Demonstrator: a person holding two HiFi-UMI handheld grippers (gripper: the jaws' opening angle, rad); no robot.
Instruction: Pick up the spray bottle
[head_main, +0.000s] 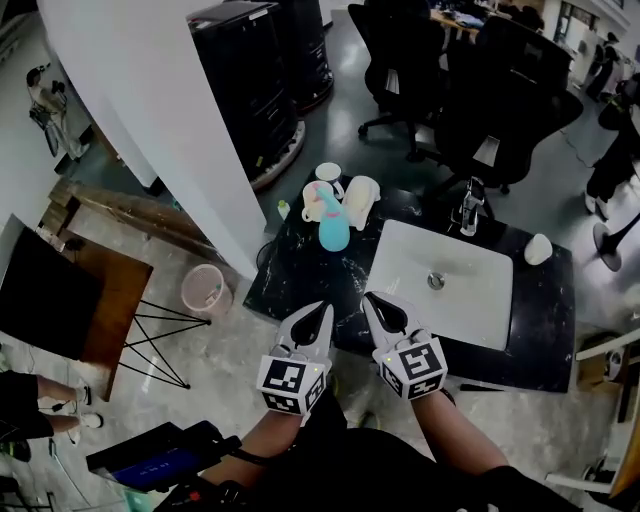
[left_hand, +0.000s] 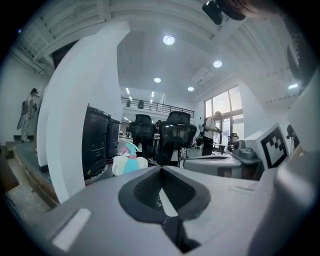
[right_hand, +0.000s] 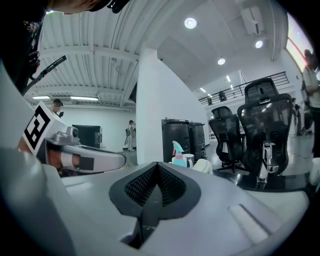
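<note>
Well short of the teal spray bottle (head_main: 333, 229), left gripper (head_main: 322, 309) and right gripper (head_main: 372, 300) side by side at black countertop (head_main: 285, 278) edge, both jaws closed, empty.

We count one white basin (head_main: 410, 270) set in the table (head_main: 288, 282), and we place everything else by that basin. To its left are one spray bottle (head_main: 333, 230), one mug (head_main: 328, 175) and, farther off on the floor, one pink bin (head_main: 205, 290). Behind it are one tap (head_main: 470, 208) and at least two black office chairs (head_main: 402, 60). To its right is one white rounded lump (head_main: 538, 249). In front of it are two grippers, the left gripper (head_main: 322, 312) and the right gripper (head_main: 372, 302).
</note>
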